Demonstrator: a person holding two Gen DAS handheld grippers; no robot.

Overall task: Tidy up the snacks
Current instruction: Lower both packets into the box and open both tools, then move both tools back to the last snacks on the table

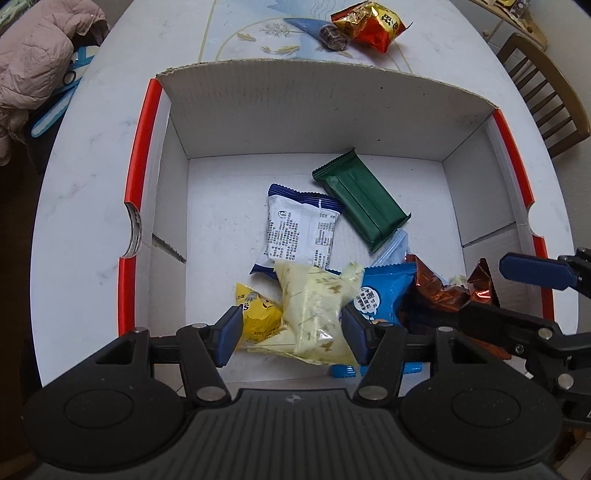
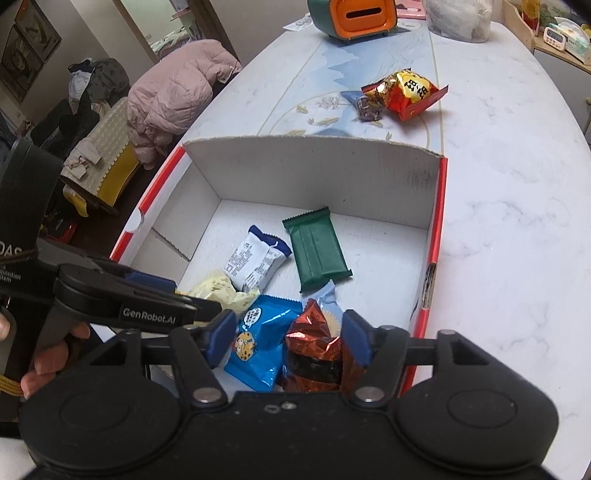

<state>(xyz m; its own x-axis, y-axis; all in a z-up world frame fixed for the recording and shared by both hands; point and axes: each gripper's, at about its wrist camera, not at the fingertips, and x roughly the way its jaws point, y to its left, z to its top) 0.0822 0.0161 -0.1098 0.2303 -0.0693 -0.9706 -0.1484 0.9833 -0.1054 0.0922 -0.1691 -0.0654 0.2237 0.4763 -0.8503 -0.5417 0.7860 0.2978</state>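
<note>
Six snack packets already lie in the white cardboard box (image 1: 303, 110). The red-and-gold foil snack bag (image 1: 373, 26) and blue cone wrapper (image 1: 314, 27) wait on the desk (image 1: 92, 184), upper right. Left gripper (image 1: 291, 332) and right gripper (image 2: 288, 343) both stand apart, clamping nothing.

Pink padded jacket (image 2: 173, 92) on a chair, orange-and-green box (image 2: 356, 16) on the marble table (image 2: 509, 206), wooden chair (image 1: 546, 96)

White marble-look table (image 2: 498, 229) bearing open cardboard box (image 2: 314, 166), red-gold snack bag (image 2: 410, 94), orange-green container (image 2: 354, 16).
</note>
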